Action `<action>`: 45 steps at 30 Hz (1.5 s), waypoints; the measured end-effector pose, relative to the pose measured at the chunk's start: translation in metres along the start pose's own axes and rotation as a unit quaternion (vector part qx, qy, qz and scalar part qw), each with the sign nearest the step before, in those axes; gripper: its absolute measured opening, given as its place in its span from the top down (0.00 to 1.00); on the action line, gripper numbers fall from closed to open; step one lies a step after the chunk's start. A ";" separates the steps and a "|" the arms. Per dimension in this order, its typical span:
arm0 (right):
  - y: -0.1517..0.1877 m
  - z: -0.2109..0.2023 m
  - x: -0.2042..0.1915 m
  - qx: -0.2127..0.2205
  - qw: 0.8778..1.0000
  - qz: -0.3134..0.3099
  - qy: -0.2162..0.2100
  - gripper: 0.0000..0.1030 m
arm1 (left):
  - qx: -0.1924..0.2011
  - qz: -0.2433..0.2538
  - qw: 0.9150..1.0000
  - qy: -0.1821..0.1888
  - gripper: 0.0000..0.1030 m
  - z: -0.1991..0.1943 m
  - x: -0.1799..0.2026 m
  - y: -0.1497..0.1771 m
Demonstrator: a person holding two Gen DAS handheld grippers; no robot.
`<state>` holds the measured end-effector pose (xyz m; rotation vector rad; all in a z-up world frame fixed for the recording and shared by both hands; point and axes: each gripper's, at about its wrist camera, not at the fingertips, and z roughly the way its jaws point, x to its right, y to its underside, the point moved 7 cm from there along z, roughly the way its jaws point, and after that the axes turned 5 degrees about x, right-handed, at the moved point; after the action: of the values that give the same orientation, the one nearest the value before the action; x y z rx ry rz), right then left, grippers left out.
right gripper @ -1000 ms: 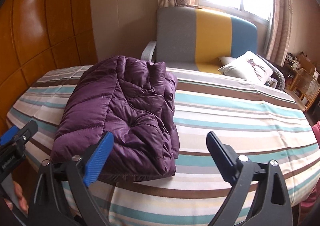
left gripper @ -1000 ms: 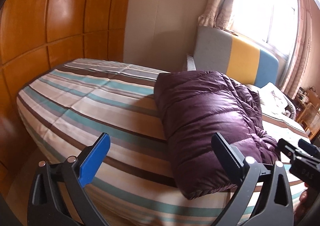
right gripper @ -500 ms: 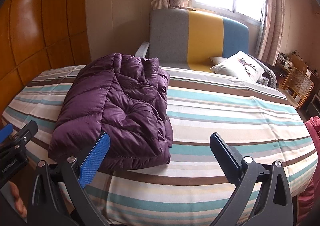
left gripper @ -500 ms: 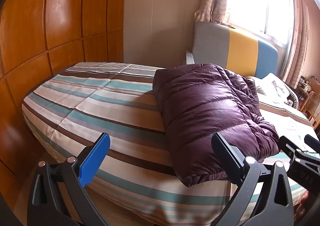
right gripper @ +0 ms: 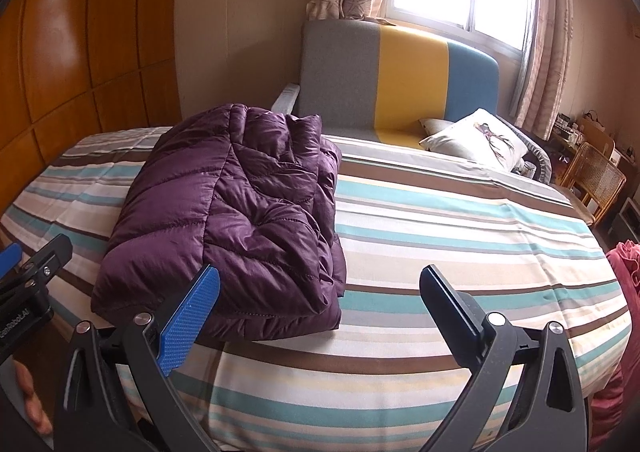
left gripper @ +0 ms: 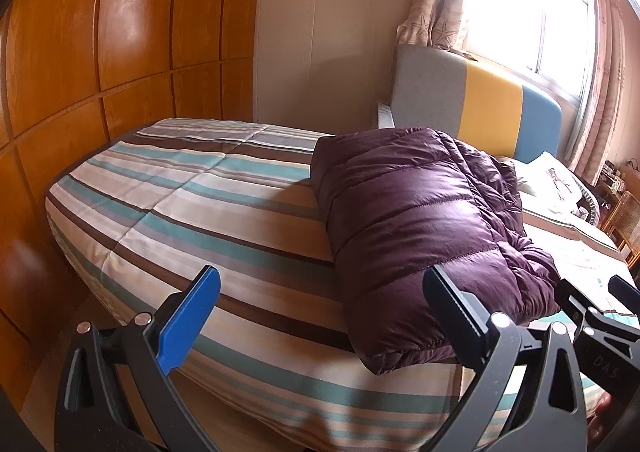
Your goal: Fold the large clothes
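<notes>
A purple quilted down jacket (left gripper: 420, 223) lies folded in a thick bundle on the striped bed (left gripper: 200, 203), near its front edge. It also shows in the right wrist view (right gripper: 236, 219), left of centre on the bed (right gripper: 460, 236). My left gripper (left gripper: 320, 312) is open and empty, held back off the bed's front edge, left of the jacket. My right gripper (right gripper: 318, 310) is open and empty, off the front edge, just right of the jacket's near corner. Each gripper shows at the edge of the other's view.
Wooden wall panels (left gripper: 100, 51) stand at the left. A grey, yellow and blue sofa (right gripper: 400, 79) with a white pillow (right gripper: 476, 139) stands behind the bed under a bright window. A wicker chair (right gripper: 596, 179) is far right. Red fabric (right gripper: 624, 292) hangs at the right edge.
Both grippers have drawn back and up from the bed, open and empty throughout. The jacket has stayed folded in place.
</notes>
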<state>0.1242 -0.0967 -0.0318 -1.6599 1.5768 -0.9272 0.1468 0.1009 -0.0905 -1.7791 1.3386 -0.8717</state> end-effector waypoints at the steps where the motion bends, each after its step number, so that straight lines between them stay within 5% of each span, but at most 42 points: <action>1: 0.000 0.000 0.000 0.000 1.000 0.000 -0.001 0.03 | 0.003 0.003 1.000 0.000 0.02 -0.001 0.001 -0.001; 45: 0.001 -0.004 -0.006 0.006 1.000 -0.006 -0.013 0.03 | 0.005 0.000 1.000 -0.012 0.02 -0.018 0.013 -0.002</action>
<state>0.1197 -0.0907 -0.0307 -1.6685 1.5425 -0.9169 0.1356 0.0860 -0.0787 -1.7758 1.3163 -0.8528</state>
